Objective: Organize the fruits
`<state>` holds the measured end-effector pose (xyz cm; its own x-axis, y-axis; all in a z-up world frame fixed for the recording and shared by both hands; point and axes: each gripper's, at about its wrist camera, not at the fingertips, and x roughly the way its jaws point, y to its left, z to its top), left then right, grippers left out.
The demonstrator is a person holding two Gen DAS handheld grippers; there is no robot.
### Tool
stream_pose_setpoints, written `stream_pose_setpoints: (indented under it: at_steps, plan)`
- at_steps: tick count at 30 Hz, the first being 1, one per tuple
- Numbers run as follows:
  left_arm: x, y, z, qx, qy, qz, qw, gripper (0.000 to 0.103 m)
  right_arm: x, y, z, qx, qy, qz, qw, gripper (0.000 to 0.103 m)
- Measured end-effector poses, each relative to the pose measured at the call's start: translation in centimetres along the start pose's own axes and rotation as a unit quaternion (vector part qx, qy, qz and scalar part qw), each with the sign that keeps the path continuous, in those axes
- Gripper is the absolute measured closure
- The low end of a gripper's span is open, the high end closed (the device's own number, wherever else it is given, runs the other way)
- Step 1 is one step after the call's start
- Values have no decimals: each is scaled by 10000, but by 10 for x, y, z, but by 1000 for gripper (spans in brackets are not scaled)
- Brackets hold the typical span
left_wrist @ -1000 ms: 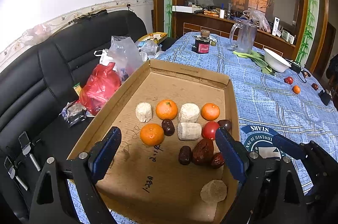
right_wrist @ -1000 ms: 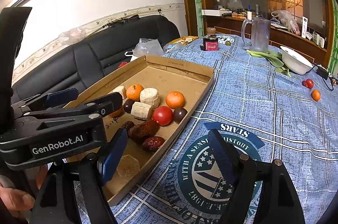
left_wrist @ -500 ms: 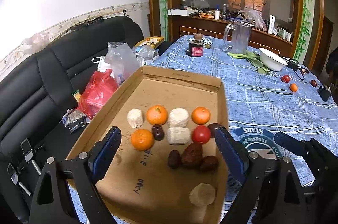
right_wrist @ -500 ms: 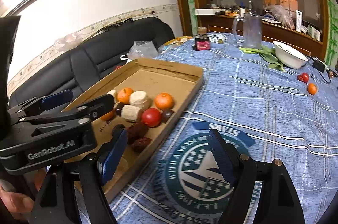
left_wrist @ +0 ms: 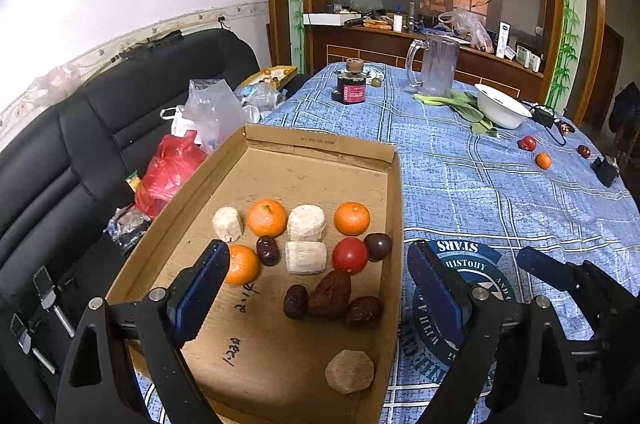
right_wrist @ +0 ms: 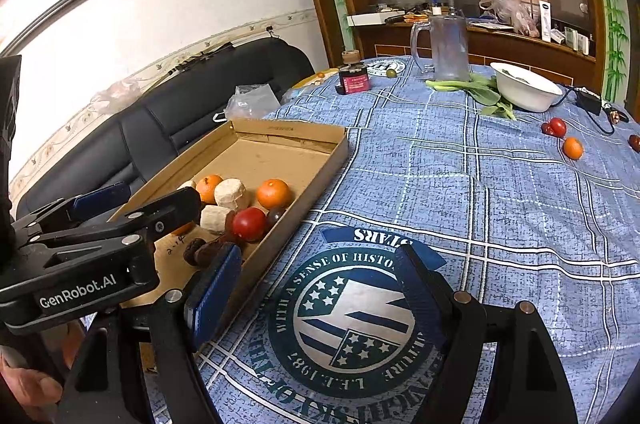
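While I hold both tools above the table, my left gripper (left_wrist: 316,284) stands wide open with nothing between its blue pads (left_wrist: 204,288); it hangs over the near half of the cardboard tray (left_wrist: 320,144), touching none of the fruit. It tilts down toward the tray floor, and its right finger sits over the tray's right wall.

Counting in the tray, left to right: three oranges (left_wrist: 267,217), at 10, 11 and 1 o'clock from the tray's middle; three pale cut chunks (left_wrist: 306,223), among the oranges; one red tomato (left_wrist: 350,254), at 2 o'clock; one dark purple round fruit (left_wrist: 378,245), touching the right wall; four dark red dates (left_wrist: 330,293), one beside the near orange and three clustered at 4 o'clock; and one tan lump (left_wrist: 350,371), alone at 5 o'clock near the front edge.

My right gripper (right_wrist: 320,288) is also spread wide and empty, angled down over the round printed emblem (right_wrist: 352,320) on the blue checked tablecloth (right_wrist: 500,204), just right of the tray. A bit of my hand (right_wrist: 28,390) shows at 8 o'clock in the right view.

Far off at 2 o'clock on the cloth lie one more tomato (right_wrist: 557,126), one orange (right_wrist: 573,148) and one date (right_wrist: 635,142), well apart from the tray.
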<state>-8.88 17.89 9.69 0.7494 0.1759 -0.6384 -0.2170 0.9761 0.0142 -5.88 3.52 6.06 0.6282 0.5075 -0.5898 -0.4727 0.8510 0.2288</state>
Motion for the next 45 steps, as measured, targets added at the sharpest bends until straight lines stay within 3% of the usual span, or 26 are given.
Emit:
stream_pose_setpoints:
  at_steps: [4,8,14,22,29,35,38,45]
  plan:
    - [-1,6,-1,-109,-108,-96,9998,13,0,0,0,0,-10,10,10000,20]
    - [-5,5,-2,4,-334,154,9993,13,0,-2,0,23,-22,41,10000,20]
    - [-9,-10,2,108,-299,95,9995,13,-11,-12,1,73,-62,-64,9999,20]
    - [11,-84,7,271,147,-675,9972,11,-36,-87,-12,437,265,-1187,9916,20]
    - [49,-166,-8,613,745,-1104,9892,12,-58,-172,-27,850,647,-2283,9677,15]
    - [87,-200,-34,731,1332,-1077,9825,10,-57,-206,-35,1128,837,-2580,9559,15]
    - [89,-205,-38,862,1271,-978,9833,4,-50,-215,-37,1226,1034,-2607,9520,10]
    - [89,-204,-39,850,1282,-847,9845,0,-47,-218,-37,1316,1086,-2721,9470,1]
